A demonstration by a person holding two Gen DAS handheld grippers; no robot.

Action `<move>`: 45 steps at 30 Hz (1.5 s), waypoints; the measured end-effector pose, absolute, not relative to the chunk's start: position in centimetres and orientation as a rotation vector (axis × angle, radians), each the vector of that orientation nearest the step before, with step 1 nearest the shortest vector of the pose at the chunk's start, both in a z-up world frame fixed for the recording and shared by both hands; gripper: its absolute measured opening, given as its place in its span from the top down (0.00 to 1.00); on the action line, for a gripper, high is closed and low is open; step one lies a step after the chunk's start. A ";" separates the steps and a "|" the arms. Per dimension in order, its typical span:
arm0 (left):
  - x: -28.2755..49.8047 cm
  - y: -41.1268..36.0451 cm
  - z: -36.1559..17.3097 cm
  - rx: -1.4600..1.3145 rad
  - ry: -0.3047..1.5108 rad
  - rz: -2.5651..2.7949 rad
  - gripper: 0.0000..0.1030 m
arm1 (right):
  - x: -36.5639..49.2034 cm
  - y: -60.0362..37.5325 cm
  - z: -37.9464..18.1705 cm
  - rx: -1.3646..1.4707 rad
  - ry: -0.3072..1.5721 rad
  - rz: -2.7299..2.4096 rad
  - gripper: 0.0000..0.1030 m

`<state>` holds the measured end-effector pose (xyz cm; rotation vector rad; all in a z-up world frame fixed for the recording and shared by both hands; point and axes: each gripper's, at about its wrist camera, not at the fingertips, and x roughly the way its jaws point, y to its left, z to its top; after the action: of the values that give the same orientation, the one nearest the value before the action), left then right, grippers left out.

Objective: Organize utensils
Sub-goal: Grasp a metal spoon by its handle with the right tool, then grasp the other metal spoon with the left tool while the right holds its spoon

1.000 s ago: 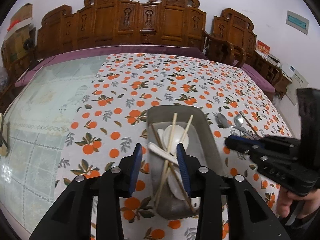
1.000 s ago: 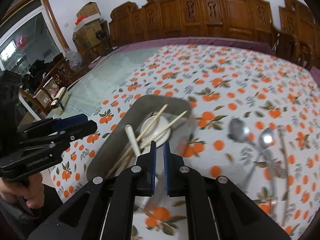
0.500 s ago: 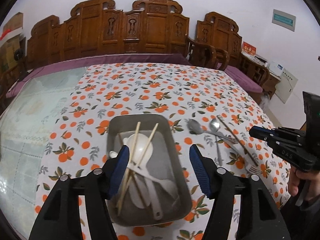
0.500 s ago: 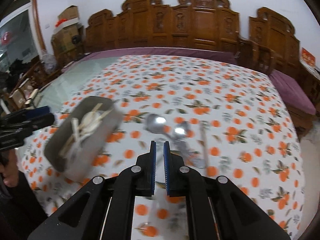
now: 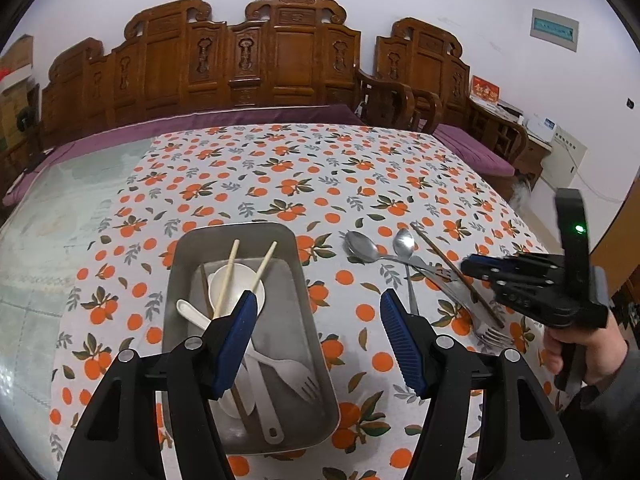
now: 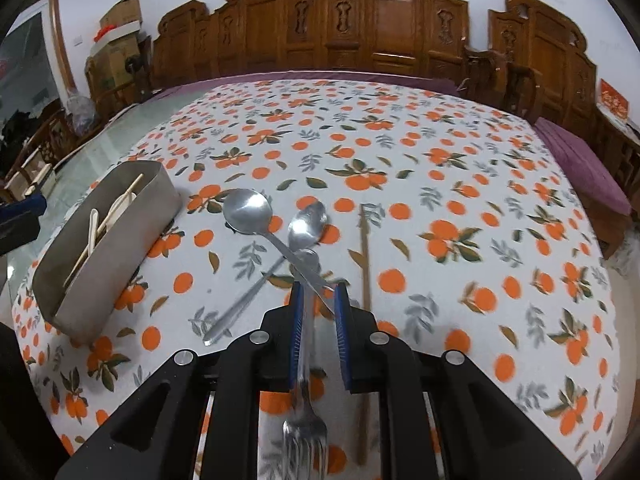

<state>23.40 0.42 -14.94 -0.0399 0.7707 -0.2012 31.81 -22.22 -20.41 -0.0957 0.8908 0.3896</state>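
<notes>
A metal tray [image 5: 236, 229] on the orange-print cloth holds pale chopsticks [image 5: 228, 276], a white spoon [image 5: 192, 312] and a white fork [image 5: 288, 372]. My left gripper [image 5: 318, 308] hangs open above the tray's right wall, gripping nothing. To the tray's right lie two metal spoons [image 6: 248, 210] [image 6: 306, 224], a metal fork [image 6: 304, 432] and a brown chopstick [image 6: 364, 264]. My right gripper [image 6: 318, 296] is low over this cutlery. Its jaws are narrow and opening. The fork's handle and a spoon's handle lie between them on the cloth, unpressed.
The cloth [image 6: 440, 152] covers the right part of a glass-topped table [image 5: 44, 240]. Carved wooden chairs [image 5: 280, 60] line the far side. A hand [image 5: 576, 352] holds the right gripper near the table's right edge.
My right gripper swung from above the tray across to the metal cutlery, came lower, and its jaws parted a little. My left gripper opened wider and shifted sideways over the tray.
</notes>
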 end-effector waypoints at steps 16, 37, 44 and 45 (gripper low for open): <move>23.8 -0.4 -15.6 -0.034 0.783 -0.200 0.41 | 37.5 -15.8 -23.0 -0.202 0.958 0.564 0.73; 23.8 -1.4 -15.9 -0.009 0.789 -0.214 0.41 | 36.6 -15.3 -23.1 -0.276 1.015 0.582 0.93; 24.0 -3.6 -15.9 0.045 0.786 -0.222 0.41 | 35.6 -19.7 -19.6 -0.182 0.926 0.522 0.93; 24.2 -3.9 -15.8 0.051 0.787 -0.224 0.41 | 35.7 -20.5 -19.3 -0.175 0.919 0.508 0.93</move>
<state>24.15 -3.94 -15.85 0.0514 0.7874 -0.2235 35.68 -20.51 -19.33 -0.1745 0.9187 0.5084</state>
